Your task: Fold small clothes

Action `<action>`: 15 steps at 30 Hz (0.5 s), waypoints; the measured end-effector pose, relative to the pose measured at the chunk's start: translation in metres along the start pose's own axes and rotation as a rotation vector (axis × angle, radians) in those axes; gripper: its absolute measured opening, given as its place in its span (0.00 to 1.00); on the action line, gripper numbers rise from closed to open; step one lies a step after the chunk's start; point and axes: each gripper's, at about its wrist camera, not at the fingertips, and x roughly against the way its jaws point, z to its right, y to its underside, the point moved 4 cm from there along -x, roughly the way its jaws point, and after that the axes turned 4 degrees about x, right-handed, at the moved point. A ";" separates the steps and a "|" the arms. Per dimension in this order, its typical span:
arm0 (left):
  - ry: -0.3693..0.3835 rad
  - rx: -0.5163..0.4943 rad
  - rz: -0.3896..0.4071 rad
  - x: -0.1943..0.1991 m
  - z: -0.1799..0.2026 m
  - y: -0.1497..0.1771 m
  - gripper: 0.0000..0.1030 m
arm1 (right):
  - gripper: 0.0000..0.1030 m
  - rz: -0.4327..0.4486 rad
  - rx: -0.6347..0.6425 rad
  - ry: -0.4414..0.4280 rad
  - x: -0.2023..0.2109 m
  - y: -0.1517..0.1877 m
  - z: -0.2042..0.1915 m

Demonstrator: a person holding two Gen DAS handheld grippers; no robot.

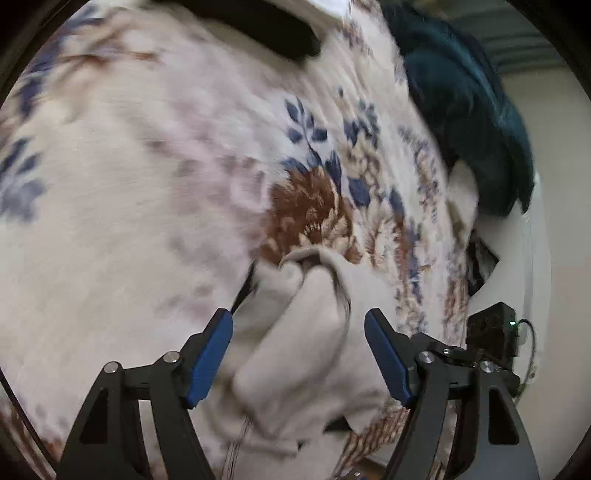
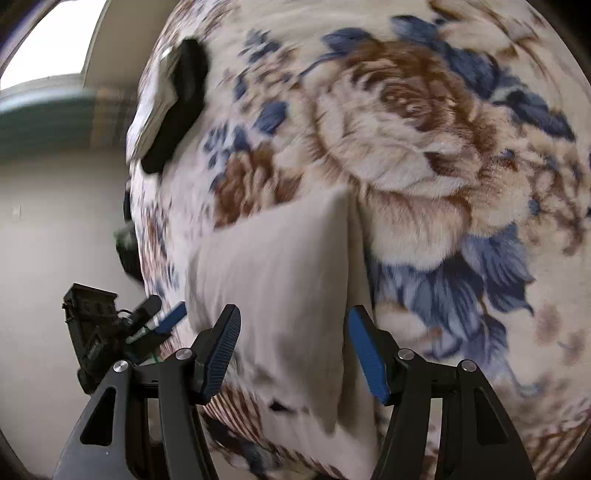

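Your left gripper [image 1: 298, 356] stands with its jaws spread, and the blue pads [image 1: 208, 363] press on nothing. Between them lies the beige garment [image 1: 295, 332], bunched and rumpled on the floral blanket [image 1: 129, 184], its nearest folds blurred. A dark teal cloth [image 1: 476, 122] sits at the blanket's far right edge in that view, and a black item [image 1: 273, 26] lies at the top.

Your right gripper [image 2: 293, 354] is likewise parted, its pads clear of the fabric. The garment [image 2: 280, 280] runs up between the fingers, smoother here, with a straight folded edge on its right side, resting on the blanket [image 2: 424, 147]. The left gripper [image 2: 110, 325] shows at the left, just beside the cloth.
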 end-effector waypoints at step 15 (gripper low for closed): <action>0.033 -0.133 0.085 -0.011 0.029 -0.029 0.26 | 0.17 0.158 0.028 -0.035 0.004 -0.030 -0.027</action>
